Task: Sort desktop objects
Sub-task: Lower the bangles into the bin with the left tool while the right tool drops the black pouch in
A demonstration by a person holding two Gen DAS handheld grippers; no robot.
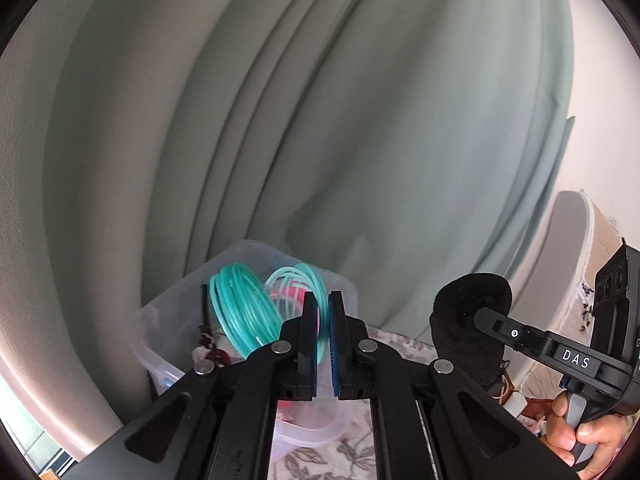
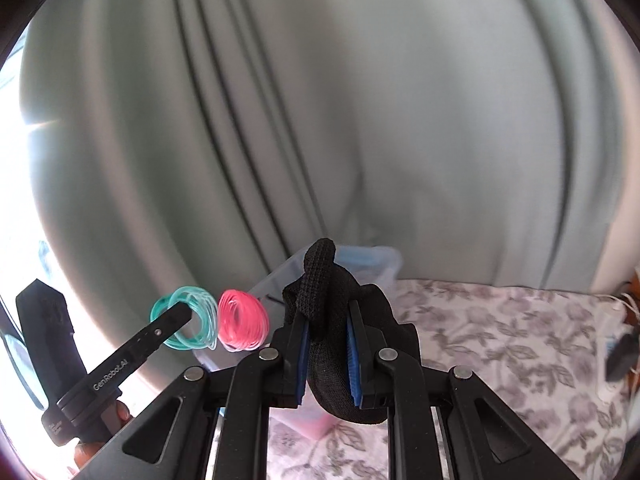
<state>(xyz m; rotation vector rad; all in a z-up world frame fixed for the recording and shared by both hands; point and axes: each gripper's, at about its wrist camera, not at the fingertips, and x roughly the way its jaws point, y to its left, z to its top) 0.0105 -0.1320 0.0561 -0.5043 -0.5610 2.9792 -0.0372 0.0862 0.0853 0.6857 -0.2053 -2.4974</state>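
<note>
Left gripper (image 1: 319, 304): fingers were clamped on a bunch of thin plastic loops, held up above the counter
Loops: teal loops (image 1: 240, 312) bunched to the left of the fingers, paler teal ones running between the pads; in the right wrist view a pink coil (image 2: 242, 322) hung just beside the teal ones (image 2: 188, 320) at the fingertip
Right gripper (image 2: 328, 312): fingers were closed on a black sock (image 2: 332, 360), which bulged out above and below the pads, its ribbed cuff standing up past the fingertips
Sock's place: held in the air above the counter, near the clear box
Hands: a bare hand (image 1: 580, 440) gripped the right gripper's handle; only fingertips of the other hand (image 2: 120, 414) showed at the left gripper's handle
Counter (image 2: 500, 340): covered by a pale cloth with a grey flower print
Clear box (image 1: 168, 320): a see-through plastic tub stood on the counter just behind both grippers, partly hidden by the loops and the sock; contents too hidden to tell
Right edge of the counter: small blurred things, not identifiable
Behind: a grey-green curtain (image 2: 360, 120) in long folds filled the background
Writing: "DAS" on the right gripper's finger, "GenRobot.AI" on the left gripper's finger
</note>
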